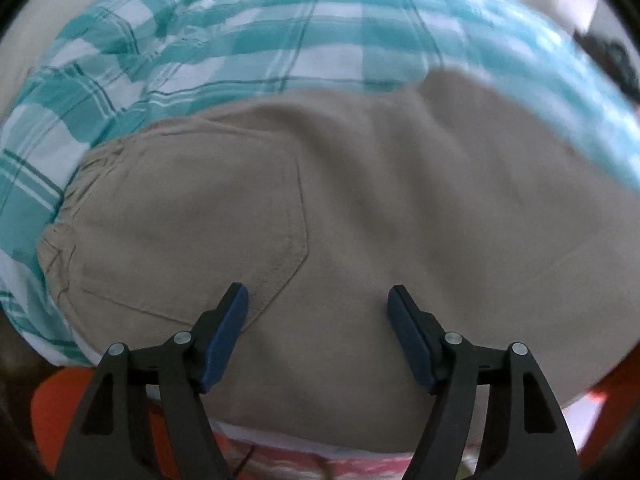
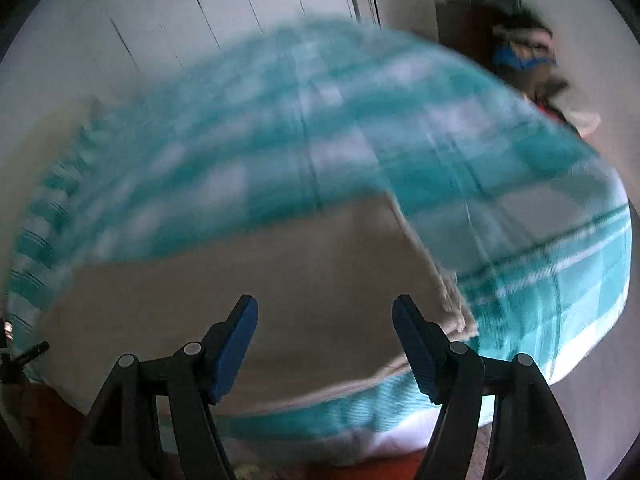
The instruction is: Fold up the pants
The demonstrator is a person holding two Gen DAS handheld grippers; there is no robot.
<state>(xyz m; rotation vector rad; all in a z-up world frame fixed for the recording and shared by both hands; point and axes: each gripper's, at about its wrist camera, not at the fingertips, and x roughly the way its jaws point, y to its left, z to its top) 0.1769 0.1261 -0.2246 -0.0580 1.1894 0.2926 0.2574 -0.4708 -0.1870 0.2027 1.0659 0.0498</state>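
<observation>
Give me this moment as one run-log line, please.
left gripper: open, empty | right gripper: open, empty | pants: lying on checked cloth

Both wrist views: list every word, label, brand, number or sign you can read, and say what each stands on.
None can be read in either view.
Khaki pants: a stitched back pocket, no label or print showing.
Teal checked sheet: pattern only.
Pile of clothes in the far corner: too blurred to tell if anything is printed.
</observation>
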